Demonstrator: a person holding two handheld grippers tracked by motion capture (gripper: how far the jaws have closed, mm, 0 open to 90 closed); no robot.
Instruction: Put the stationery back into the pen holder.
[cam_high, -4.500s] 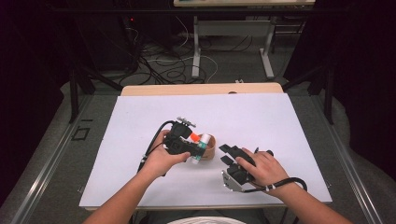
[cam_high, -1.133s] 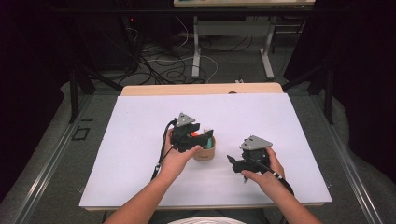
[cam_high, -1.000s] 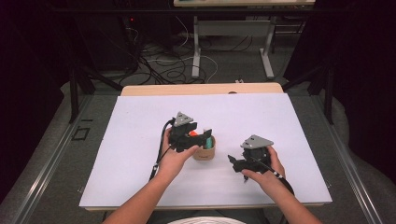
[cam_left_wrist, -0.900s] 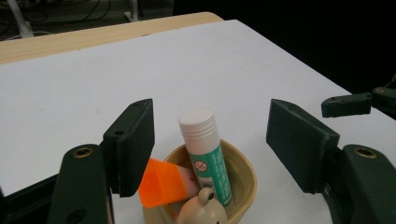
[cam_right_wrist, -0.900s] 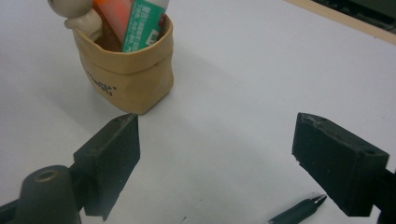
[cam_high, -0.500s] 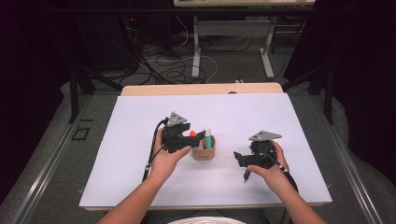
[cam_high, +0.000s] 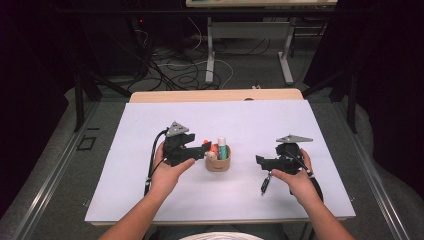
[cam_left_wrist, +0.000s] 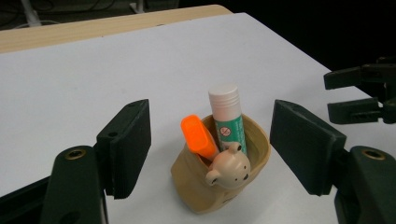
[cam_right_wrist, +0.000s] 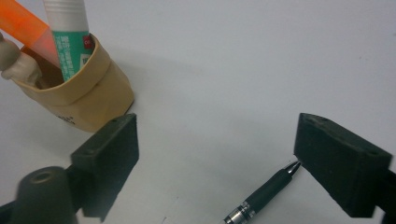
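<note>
The right gripper (cam_right_wrist: 215, 163) hangs with jaws wide apart over a black pen (cam_right_wrist: 261, 198) lying at the lower centre of its view; nothing is clamped. The left gripper (cam_left_wrist: 210, 154), jaws just widening, brackets the tan cup (cam_left_wrist: 219, 186) without touching. Next step, I judge: lower and close on the pen.

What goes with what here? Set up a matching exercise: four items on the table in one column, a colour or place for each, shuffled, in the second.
Things:
1. highlighter
2. glue stick
3. pen
4. pen holder

Descriptions:
A. lying flat on the white table, outside the cup
B. tan, with a small bear head at its rim
C. orange, leaning inside the cup
D. white cap and green label, upright in the cup

Pairs: 1-C, 2-D, 3-A, 4-B
</note>
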